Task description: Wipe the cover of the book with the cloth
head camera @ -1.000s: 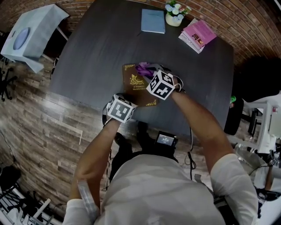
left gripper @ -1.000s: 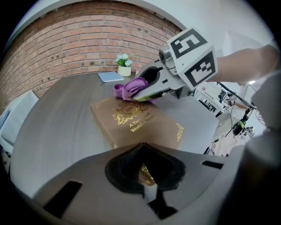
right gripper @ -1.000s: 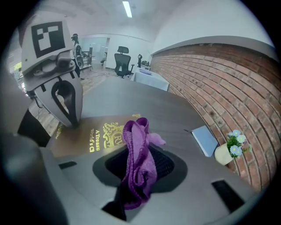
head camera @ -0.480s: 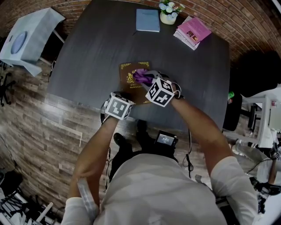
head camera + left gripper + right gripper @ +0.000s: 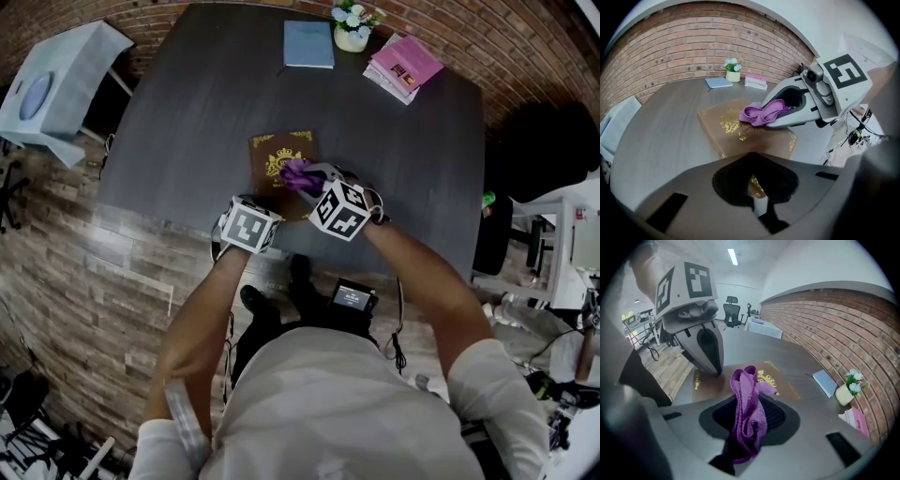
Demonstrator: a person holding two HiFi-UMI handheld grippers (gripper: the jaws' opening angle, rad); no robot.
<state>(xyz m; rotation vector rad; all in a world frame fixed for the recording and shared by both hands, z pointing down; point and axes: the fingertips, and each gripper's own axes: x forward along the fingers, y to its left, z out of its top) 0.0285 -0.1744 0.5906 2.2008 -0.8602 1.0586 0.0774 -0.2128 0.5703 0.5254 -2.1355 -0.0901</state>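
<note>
My right gripper [image 5: 313, 182] has its jaws clamped on the purple cloth [image 5: 747, 404]. The cloth is crumpled, bunched between them and spilling onto the brown, gold-lettered book [image 5: 272, 155], which lies by the table's [image 5: 187, 112] near edge. My left gripper [image 5: 715, 371], jaws fully together and empty, sits at the book's near corner.

My dark tabletop [image 5: 187, 122] carries a brown book [image 5: 272, 159] near its near edge; a blue notebook [image 5: 308, 44], a flowerpot [image 5: 352, 37] and pink books [image 5: 403, 67] at the far edge.
</note>
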